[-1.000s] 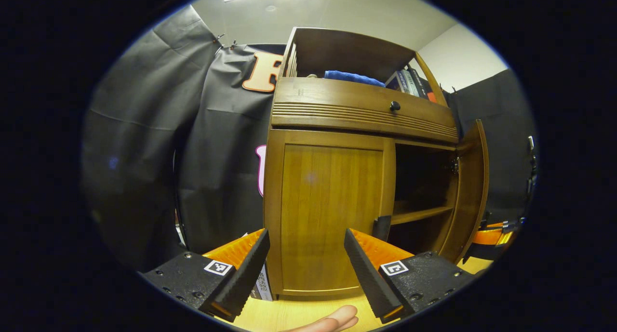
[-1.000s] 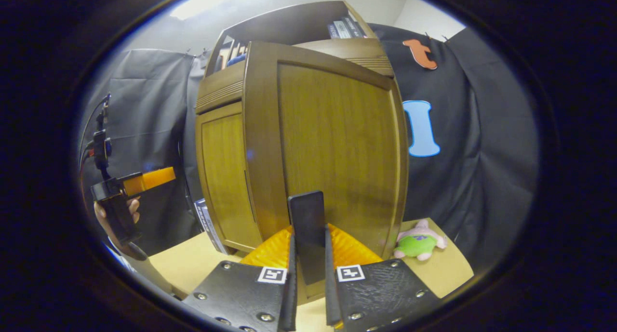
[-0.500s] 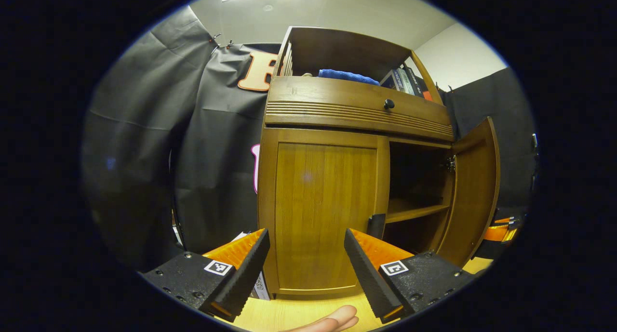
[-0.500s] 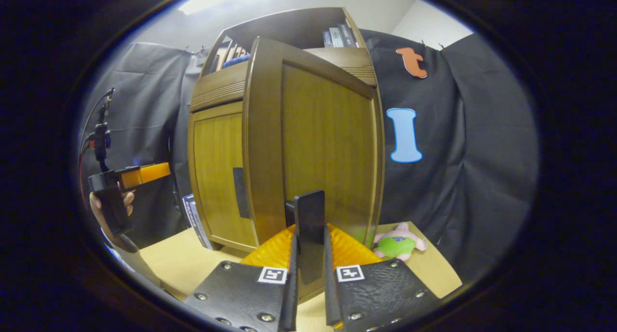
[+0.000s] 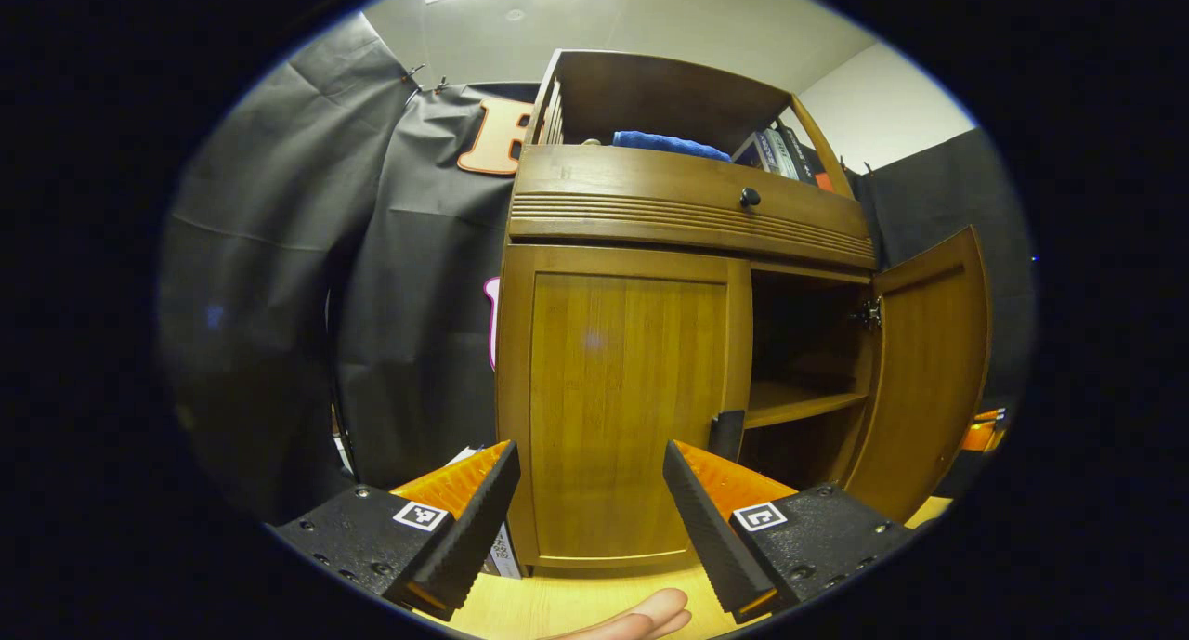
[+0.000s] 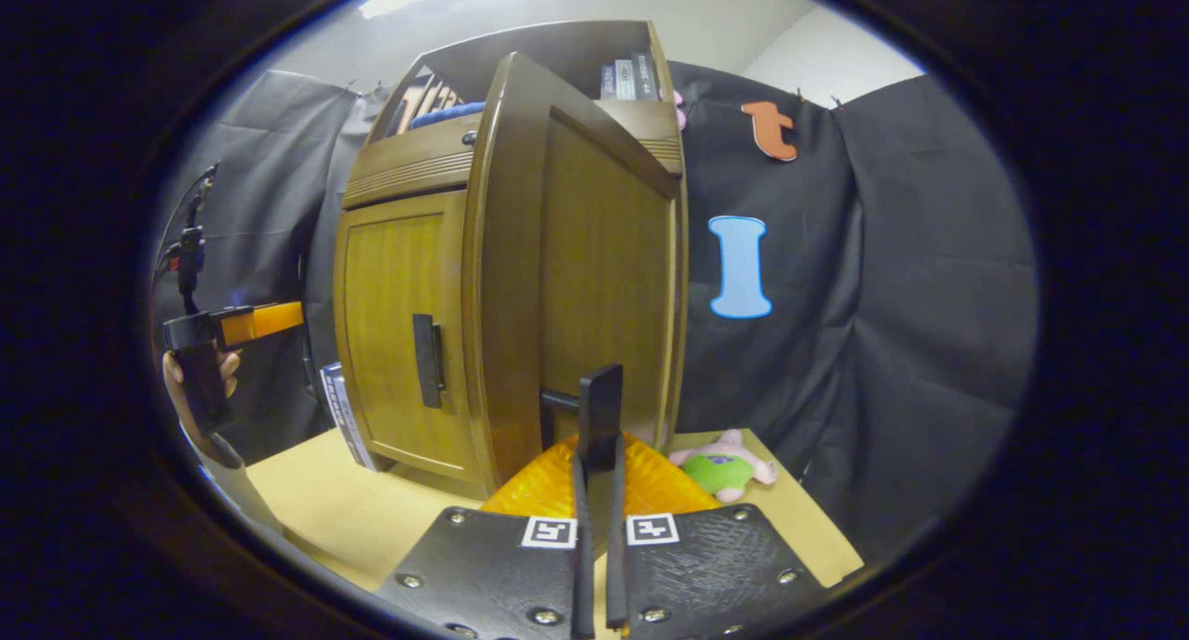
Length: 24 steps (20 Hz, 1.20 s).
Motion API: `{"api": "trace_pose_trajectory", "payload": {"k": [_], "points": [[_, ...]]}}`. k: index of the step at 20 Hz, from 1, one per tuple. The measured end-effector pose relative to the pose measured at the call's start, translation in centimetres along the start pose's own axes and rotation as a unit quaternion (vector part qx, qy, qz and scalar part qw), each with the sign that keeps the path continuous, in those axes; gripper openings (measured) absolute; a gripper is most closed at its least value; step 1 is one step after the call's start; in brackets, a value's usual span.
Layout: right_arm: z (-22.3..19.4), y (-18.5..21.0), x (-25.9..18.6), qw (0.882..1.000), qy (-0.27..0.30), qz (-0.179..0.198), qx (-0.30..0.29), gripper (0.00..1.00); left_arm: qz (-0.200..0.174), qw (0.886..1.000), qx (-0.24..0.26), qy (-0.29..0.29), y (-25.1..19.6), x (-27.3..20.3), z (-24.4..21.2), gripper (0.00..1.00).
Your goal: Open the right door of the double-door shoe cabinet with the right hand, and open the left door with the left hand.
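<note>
On the counter [image 6: 353, 519], one shoe cabinet [image 5: 687, 222] with two doors — right door [image 6: 594, 268] swung open, its handle [image 6: 600, 408] pinched between right gripper [image 6: 594, 528] fingers, left door [image 5: 622, 408] closed, left gripper [image 5: 590, 519] fingers spread wide, empty.

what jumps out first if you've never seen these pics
The wooden cabinet with its right door swung wide, baring a dark shelf, while the left door is shut. The right gripper is clamped on the right door's handle. The left gripper hangs open before the left door.

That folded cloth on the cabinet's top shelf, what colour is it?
Blue; the folded cloth shows best in the left gripper view.
</note>
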State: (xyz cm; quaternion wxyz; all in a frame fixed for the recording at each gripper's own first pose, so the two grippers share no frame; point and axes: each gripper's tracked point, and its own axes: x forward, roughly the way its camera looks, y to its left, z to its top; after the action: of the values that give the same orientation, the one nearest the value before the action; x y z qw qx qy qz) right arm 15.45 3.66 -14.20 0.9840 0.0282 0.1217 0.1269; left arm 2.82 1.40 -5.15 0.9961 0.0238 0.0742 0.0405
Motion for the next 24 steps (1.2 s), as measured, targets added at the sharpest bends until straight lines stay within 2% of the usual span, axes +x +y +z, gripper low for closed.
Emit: {"api": "trace_pose_trajectory", "payload": {"k": [1, 8, 9, 10, 11, 12, 15, 16, 17, 18, 20, 24], "points": [[0.0, -1.0, -0.3, 1.0, 0.0, -0.01, 0.0, 0.05, 0.0, 1.0, 0.001, 0.0, -0.2, 0.0, -0.1, 0.96], [1.1, -8.8, -2.7, 0.997, -0.001, -0.082, -0.012, 0.04, -0.007, 1.0, 0.013, 0.004, -1.3, 0.0, -0.6, 0.96], [1.3, -10.0, -2.9, 0.996, -0.003, -0.091, -0.01, 0.01, -0.006, 1.0, 0.014, 0.005, -1.4, 0.2, -0.7, 0.96], [1.5, -11.3, -3.3, 0.994, -0.005, -0.104, -0.01, 0.01, -0.007, 1.0, 0.012, 0.007, -1.6, 0.2, -0.9, 0.92], [1.6, -12.6, -3.4, 0.993, -0.006, -0.115, -0.01, 0.01, -0.007, 1.0, 0.009, 0.009, -1.7, 0.2, -1.0, 0.96], [1.8, -13.2, -3.6, 0.994, -0.011, -0.113, 0.001, 0.01, -0.008, 1.0, 0.007, 0.012, -2.0, 0.3, -1.2, 0.99], [1.4, -15.4, -3.6, 0.992, -0.016, -0.124, 0.014, 0.01, -0.011, 1.0, 0.01, 0.013, -2.7, 0.4, -1.5, 0.92], [1.1, -16.1, -3.5, 0.992, -0.018, -0.127, 0.017, 0.01, -0.014, 1.0, 0.014, 0.012, -3.1, 0.4, -1.5, 0.96], [0.9, -16.4, -3.4, 0.992, -0.017, -0.123, 0.029, 0.01, -0.015, 1.0, 0.014, 0.01, -3.3, 0.4, -1.6, 0.92], [0.4, -16.3, -3.1, 0.993, -0.015, -0.109, 0.045, 0.01, -0.014, 1.0, 0.012, 0.009, -3.6, 0.5, -1.8, 0.96], [0.0, -16.9, -3.0, 0.993, -0.023, -0.098, 0.065, 0.01, -0.018, 1.0, 0.018, 0.017, -4.6, 1.1, -3.0, 0.96], [-0.3, -18.1, -3.9, 0.99, -0.039, -0.097, 0.094, 0.01, -0.04, 0.997, 0.041, 0.052, -7.4, 3.1, -6.2, 0.92]]}}
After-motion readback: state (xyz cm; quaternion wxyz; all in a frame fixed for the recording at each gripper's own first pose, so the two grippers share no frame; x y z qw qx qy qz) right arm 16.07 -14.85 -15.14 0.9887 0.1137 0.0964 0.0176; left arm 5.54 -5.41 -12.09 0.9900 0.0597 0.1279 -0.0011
